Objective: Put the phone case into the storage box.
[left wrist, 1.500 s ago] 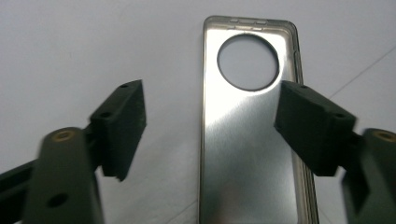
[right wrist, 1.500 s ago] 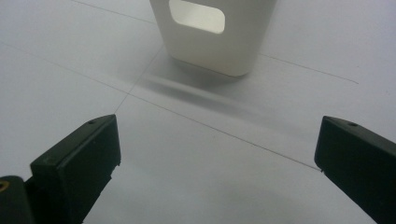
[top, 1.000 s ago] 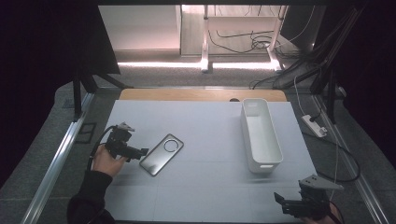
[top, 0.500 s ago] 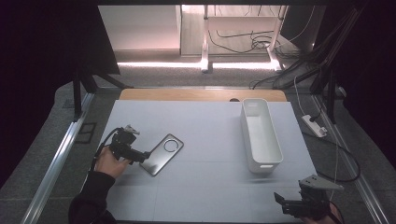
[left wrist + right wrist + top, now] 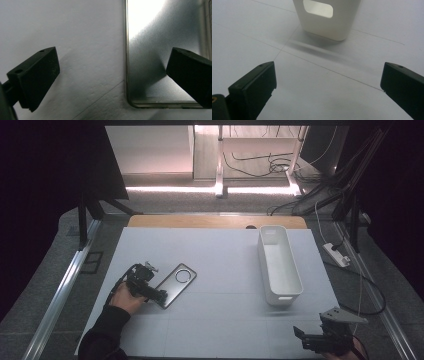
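Left gripper (image 5: 159, 296), jaws apart, has advanced to straddle the near corner of the metal phone case (image 5: 176, 284), readying a grasp; right gripper (image 5: 302, 336), at five o'clock, stays parted before the white bin (image 5: 278, 265).

The phone case (image 5: 175, 284) lies flat on the tabletop (image 5: 220, 255) at its left, the bin (image 5: 278, 265) stands well apart at the right (lengthwise front to back), with the left gripper (image 5: 161, 296) at the case's near end.
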A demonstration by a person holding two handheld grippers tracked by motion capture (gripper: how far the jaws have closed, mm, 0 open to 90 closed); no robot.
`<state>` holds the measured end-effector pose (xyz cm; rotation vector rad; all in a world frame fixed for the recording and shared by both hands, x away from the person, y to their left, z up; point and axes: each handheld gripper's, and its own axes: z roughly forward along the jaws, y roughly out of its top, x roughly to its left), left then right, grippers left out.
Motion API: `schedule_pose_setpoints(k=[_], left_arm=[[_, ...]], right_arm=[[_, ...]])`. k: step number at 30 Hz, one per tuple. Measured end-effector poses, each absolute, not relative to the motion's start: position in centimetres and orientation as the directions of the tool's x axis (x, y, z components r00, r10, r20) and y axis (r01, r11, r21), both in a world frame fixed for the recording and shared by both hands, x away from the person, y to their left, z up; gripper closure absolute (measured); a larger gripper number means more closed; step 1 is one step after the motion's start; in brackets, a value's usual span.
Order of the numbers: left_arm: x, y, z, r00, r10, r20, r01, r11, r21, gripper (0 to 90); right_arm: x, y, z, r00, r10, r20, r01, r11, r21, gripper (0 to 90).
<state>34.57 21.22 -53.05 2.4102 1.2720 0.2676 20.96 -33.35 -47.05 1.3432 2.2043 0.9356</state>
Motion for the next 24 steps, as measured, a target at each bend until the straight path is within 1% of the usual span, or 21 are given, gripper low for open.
schedule_pose_setpoints(k=[3, 4, 5, 6, 7, 9, 10, 11, 12, 14, 15, 17, 18, 21, 24], left_arm=[[34.6, 21.1, -53.1, 0.569, 0.822, -0.029, 0.749, -0.503, 0.431, 0.1], [34.5, 21.1, -52.9, 0.583, 0.811, -0.045, 0.743, -0.510, 0.434, 3.6], [34.4, 21.1, -52.8, 0.594, 0.802, -0.069, 0.740, -0.510, 0.439, 13.2], [34.4, 21.1, -52.8, 0.594, 0.802, -0.069, 0.740, -0.510, 0.439, 17.7], [34.3, 21.2, -52.6, 0.599, 0.798, -0.067, 0.734, -0.514, 0.444, 17.7], [34.1, 21.5, -52.3, 0.592, 0.802, -0.077, 0.737, -0.501, 0.454, 34.2], [34.1, 21.6, -52.3, 0.590, 0.803, -0.085, 0.740, -0.495, 0.457, 43.9], [34.1, 21.7, -52.2, 0.590, 0.801, -0.099, 0.742, -0.490, 0.456, 50.4], [34.0, 21.7, -52.2, 0.588, 0.803, -0.101, 0.744, -0.488, 0.456, 54.2], [34.0, 21.8, -52.2, 0.590, 0.797, -0.128, 0.749, -0.481, 0.455, 67.5], [34.1, 21.9, -52.2, 0.588, 0.796, -0.146, 0.755, -0.474, 0.454, 71.4], [34.2, 22.1, -52.2, 0.578, 0.800, -0.162, 0.765, -0.460, 0.451, 75.2], [34.3, 22.5, -52.3, 0.558, 0.808, -0.189, 0.780, -0.433, 0.451, 77.7], [34.4, 22.8, -52.3, 0.546, 0.815, -0.191, 0.786, -0.420, 0.455, 86.2], [34.3, 22.8, -52.3, 0.548, 0.815, -0.188, 0.783, -0.421, 0.459, 87.0]], right_arm=[[21.0, -33.4, -47.0, -0.463, 0.886, 0.011, 0.624, 0.317, 0.714, 0.5], [21.0, -33.3, -47.1, -0.463, 0.886, 0.011, 0.623, 0.317, 0.715, 0.5], [21.0, -33.3, -47.1, -0.464, 0.886, 0.009, 0.622, 0.319, 0.715, 0.5], [21.0, -33.3, -47.1, -0.464, 0.886, 0.009, 0.622, 0.319, 0.715, 0.5], [21.0, -33.3, -47.1, -0.463, 0.886, 0.010, 0.624, 0.317, 0.714, 0.5], [21.0, -33.3, -47.1, -0.464, 0.886, 0.010, 0.623, 0.318, 0.715, 0.5], [21.0, -33.3, -47.1, -0.464, 0.886, 0.009, 0.623, 0.319, 0.715, 0.5], [21.0, -33.3, -47.1, -0.464, 0.886, 0.010, 0.623, 0.318, 0.714, 0.5], [21.0, -33.3, -47.1, -0.464, 0.886, 0.010, 0.623, 0.318, 0.714, 0.5], [21.0, -33.3, -47.1, -0.464, 0.886, 0.010, 0.623, 0.319, 0.714, 0.5], [21.0, -33.3, -47.1, -0.463, 0.886, 0.010, 0.624, 0.318, 0.714, 0.5], [21.0, -33.3, -47.1, -0.464, 0.886, 0.010, 0.624, 0.318, 0.713, 0.5], [21.0, -33.3, -47.1, -0.465, 0.885, 0.007, 0.623, 0.321, 0.713, 0.5], [21.0, -33.3, -47.1, -0.466, 0.885, 0.008, 0.624, 0.322, 0.712, 0.5], [21.0, -33.3, -47.1, -0.466, 0.884, 0.009, 0.628, 0.324, 0.708, 0.6]])
